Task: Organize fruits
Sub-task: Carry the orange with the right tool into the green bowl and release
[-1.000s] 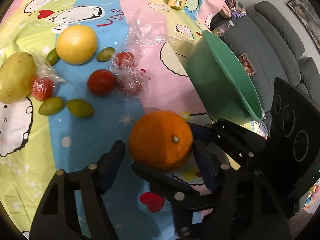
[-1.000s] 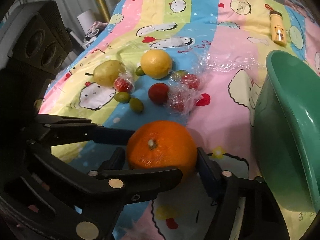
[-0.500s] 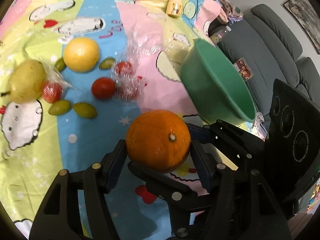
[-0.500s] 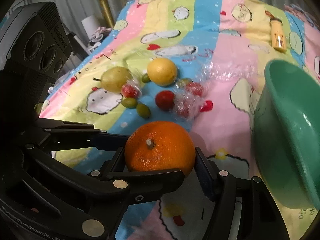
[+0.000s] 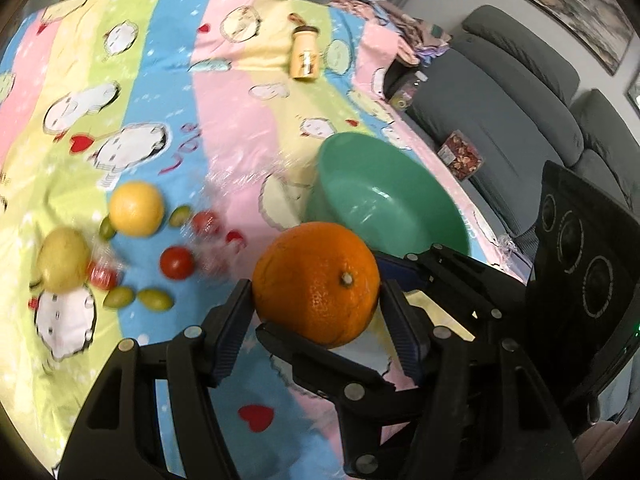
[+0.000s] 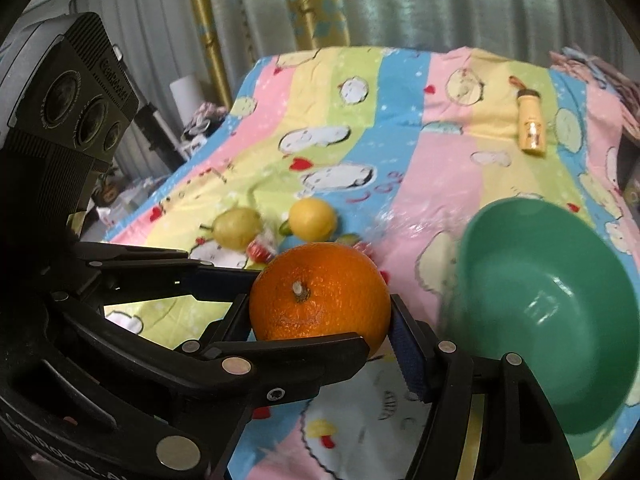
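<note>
A large orange (image 5: pixel 316 284) hangs above the striped cartoon cloth (image 5: pixel 224 120), gripped from two sides at once. My left gripper (image 5: pixel 316 300) is shut on it, its blue pads pressed to the orange's left and right. My right gripper (image 6: pixel 318 312) is shut on the same orange (image 6: pixel 320 292), with the left gripper's fingers (image 6: pixel 224 276) crossing in front and behind. An empty green bowl (image 5: pixel 384 200) stands just beyond the orange, to the right in the right wrist view (image 6: pixel 552 264).
On the cloth to the left lie a yellow citrus (image 5: pixel 136 208), a pear (image 5: pixel 64 260), a tomato (image 5: pixel 177 263), small green fruits (image 5: pixel 154 299) and plastic-wrapped red fruits (image 5: pixel 102 276). A small yellow bottle (image 5: pixel 305 58) lies further back. A grey sofa (image 5: pixel 500 100) borders the right side.
Both grippers have risen together with the orange, lifting it off the cloth. Both views have tilted up, so the fruits look smaller and the inside of the bowl shows.
</note>
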